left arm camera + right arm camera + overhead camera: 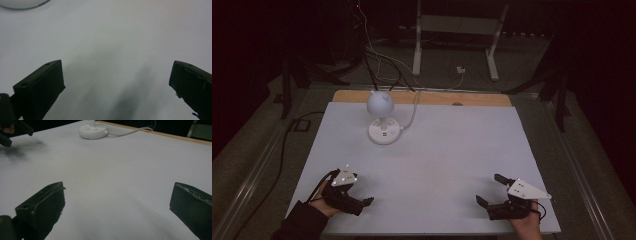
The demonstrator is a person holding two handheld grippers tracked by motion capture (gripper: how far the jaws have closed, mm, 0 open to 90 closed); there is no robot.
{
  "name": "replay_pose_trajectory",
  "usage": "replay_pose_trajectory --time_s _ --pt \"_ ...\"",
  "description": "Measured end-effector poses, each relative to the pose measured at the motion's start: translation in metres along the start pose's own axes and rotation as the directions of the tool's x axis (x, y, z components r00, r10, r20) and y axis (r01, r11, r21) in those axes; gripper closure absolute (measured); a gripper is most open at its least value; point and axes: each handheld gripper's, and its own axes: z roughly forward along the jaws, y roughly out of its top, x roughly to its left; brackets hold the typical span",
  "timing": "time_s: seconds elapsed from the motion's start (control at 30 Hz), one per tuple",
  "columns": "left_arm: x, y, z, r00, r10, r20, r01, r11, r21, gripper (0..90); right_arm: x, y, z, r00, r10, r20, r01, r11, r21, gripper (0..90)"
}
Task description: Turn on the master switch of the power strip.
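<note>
White desk lamp (381, 116) stands at the far left-centre of the white table (452, 150), well apart from both tools. Left gripper (362, 202) and right gripper (490, 189) rest near the front edge, jaws wide, empty.

A small white desk lamp (382, 117) stood upright at the far left-centre of the white-covered table (437, 165), well apart from both grippers. Its round, globe-like head sat on a short stem above a flat circular base (93, 131). A white cord (130, 130) ran from the base toward the table's far wooden edge.
</note>
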Motion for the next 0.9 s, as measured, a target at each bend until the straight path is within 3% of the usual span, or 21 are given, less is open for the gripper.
replay_pose_trajectory --time_s 0.23,0.53,0.6,0.73,0.9 --pt "0.003 -0.017 0.002 0.9985 -0.050 0.021 0.050 0.9987 -0.004 0.3 0.000 0.000 0.000 1.0000 0.000 -0.001 0.000 1.000 0.003 0.0" --pt "0.005 -0.028 0.000 0.9982 -0.058 -0.016 0.058 0.9983 0.002 0.3 -0.001 -0.001 0.000 1.0000 -0.004 0.001 0.004 1.000 0.006 0.0" --pt "0.007 -0.029 0.000 0.9968 -0.077 -0.022 0.077 0.9970 0.003 0.3 -0.001 -0.001 0.000 1.0000 -0.007 -0.001 0.007 1.000 0.007 0.0" --pt "0.010 -0.029 -0.002 0.9941 -0.104 -0.032 0.102 0.9941 -0.034 0.3 0.000 0.000 0.000 0.9999 -0.009 -0.005 0.009 1.000 0.010 0.0" --pt "0.009 -0.030 -0.001 0.9949 -0.095 -0.034 0.094 0.9950 -0.035 0.3 0.000 0.000 0.001 0.9999 -0.010 -0.005 0.010 1.000 0.012 0.0"
